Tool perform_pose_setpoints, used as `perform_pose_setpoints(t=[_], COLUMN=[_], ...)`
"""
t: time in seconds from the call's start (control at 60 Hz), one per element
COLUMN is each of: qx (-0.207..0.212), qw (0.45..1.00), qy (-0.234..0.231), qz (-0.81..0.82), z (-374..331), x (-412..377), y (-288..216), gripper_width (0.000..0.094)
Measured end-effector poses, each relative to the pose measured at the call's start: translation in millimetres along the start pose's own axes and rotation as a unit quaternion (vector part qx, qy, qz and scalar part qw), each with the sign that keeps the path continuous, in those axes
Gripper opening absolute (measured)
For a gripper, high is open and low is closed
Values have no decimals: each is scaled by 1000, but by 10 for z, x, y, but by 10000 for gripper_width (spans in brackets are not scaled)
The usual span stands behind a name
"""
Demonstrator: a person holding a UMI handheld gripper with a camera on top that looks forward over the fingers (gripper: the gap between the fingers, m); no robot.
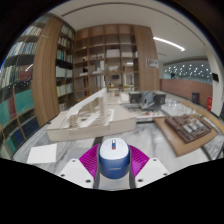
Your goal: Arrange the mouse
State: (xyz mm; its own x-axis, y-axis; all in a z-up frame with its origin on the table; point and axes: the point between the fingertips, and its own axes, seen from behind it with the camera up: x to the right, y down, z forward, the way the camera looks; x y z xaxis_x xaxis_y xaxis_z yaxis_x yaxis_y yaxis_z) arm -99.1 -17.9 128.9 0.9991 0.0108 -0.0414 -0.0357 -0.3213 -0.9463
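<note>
A white and blue computer mouse [112, 157] sits between the two magenta pads [90, 160] of my gripper [112, 163]. Both pads press against its sides, and the mouse is held up above a pale table [90, 125], with its white top and a small dark stripe facing up. Its lower blue body fills the space between the fingers.
A sheet of white paper [43, 154] lies on the table to the left of the fingers. A wooden tray with a keyboard-like object [188, 128] stands to the right. Tall wooden bookshelves [50, 70] rise on the left and behind. Long tables stretch ahead.
</note>
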Motion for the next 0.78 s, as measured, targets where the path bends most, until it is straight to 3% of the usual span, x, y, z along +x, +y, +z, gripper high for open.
perform_pose_setpoints(t=[0.1, 0.25, 0.283, 0.333, 0.417, 0.45, 0.467, 0.483, 0.5, 0.517, 0.533, 0.55, 0.783], qx=[-46, -111, -122, -112, -137, -159, -158, -156, -155, -154, -153, -151, -135], qw=[999, 993, 992, 993, 990, 986, 986, 986, 985, 985, 985, 986, 988], qy=[-30, -11, -12, -15, -29, -37, -44, -50, -54, -57, -59, -60, -66], qz=[2, -35, -37, -30, 1, 20, 30, 38, 44, 48, 48, 46, 34], z=[318, 587, 611, 668, 621, 612, 566, 528, 490, 442, 390, 332, -581], x=[-607, -800, -818, -823, -821, -840, -843, -845, -841, -833, -818, -794, -176], y=[483, 1145, 1237, 1212, 1277, 1335, 1313, 1284, 1259, 1232, 1206, 1179, 1051], gripper_width=[393, 423, 388, 472, 583, 699, 678, 714, 806, 724, 817, 836, 829])
